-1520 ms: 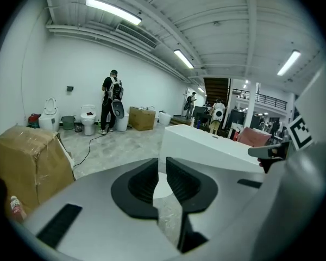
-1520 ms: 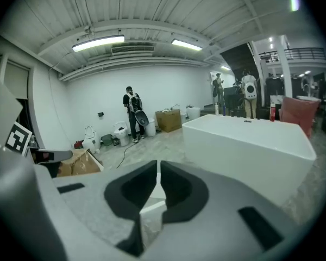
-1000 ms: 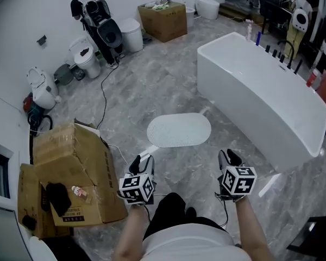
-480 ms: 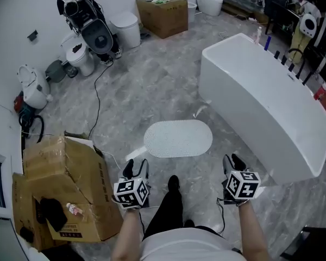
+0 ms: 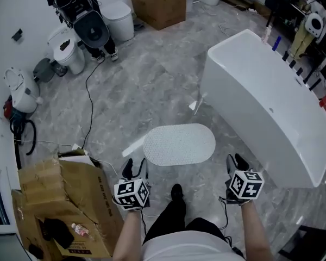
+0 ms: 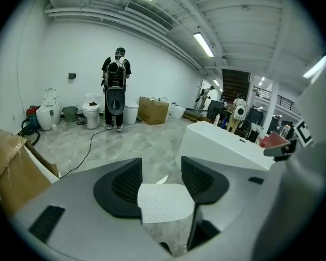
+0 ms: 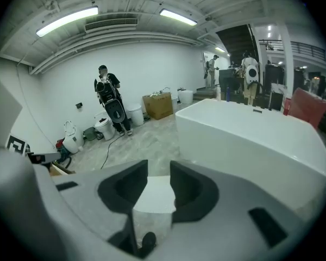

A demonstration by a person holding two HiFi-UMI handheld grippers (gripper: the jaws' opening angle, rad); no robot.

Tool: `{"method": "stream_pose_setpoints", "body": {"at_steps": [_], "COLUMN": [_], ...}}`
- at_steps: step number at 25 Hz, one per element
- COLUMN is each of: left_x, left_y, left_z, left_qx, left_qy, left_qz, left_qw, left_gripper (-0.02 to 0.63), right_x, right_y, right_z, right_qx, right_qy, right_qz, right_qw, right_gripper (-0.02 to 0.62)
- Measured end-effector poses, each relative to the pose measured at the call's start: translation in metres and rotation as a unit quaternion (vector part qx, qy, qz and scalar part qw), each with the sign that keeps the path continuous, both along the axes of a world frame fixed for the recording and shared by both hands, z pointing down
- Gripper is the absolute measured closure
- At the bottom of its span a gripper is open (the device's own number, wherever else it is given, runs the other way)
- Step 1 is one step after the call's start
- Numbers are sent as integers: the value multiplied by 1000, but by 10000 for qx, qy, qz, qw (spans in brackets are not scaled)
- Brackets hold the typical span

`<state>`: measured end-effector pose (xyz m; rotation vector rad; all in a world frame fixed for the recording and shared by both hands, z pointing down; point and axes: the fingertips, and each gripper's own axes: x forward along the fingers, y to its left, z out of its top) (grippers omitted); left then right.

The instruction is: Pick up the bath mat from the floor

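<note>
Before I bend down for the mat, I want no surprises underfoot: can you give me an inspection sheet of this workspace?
Surface: grey marbled floor.
Job's things: white oval bath mat, flat on the floor ahead of both tongs, untouched.
Clutter: torn cardboard box at left; toilets by the far wall.
Tongs: left tongs open, empty; right tongs open, empty, with a narrower gap.
Cables: black cable trailing left of the mat.
Surroundings: white bathtub at right; person standing far back.
</note>
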<state>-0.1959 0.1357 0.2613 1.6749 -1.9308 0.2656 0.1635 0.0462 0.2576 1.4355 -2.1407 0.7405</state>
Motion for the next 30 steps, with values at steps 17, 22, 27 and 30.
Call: {"method": "stream_pose_setpoints", "body": {"at_steps": [17, 22, 27, 30], "left_x": [-33, -43, -53, -56], "left_y": [-66, -84, -98, -106], "left_z": [107, 184, 265, 318], "left_qx": [-580, -632, -664, -653], "left_qy": [9, -78, -179, -213], "left_qz": [-30, -138, -200, -269], "left_qw": [9983, 9979, 9974, 9973], "left_gripper": [393, 393, 391, 387], "right_x": [-10, -7, -9, -8], "right_y": [-91, -112, -133, -149], "right_z": [104, 181, 271, 329], "right_qx": [-558, -647, -672, -643], "right_qy": [280, 310, 363, 392], "right_qz": [-38, -92, -176, -232], "right_qw": [9980, 9974, 9969, 9969], "right_gripper": [480, 480, 480, 480]}}
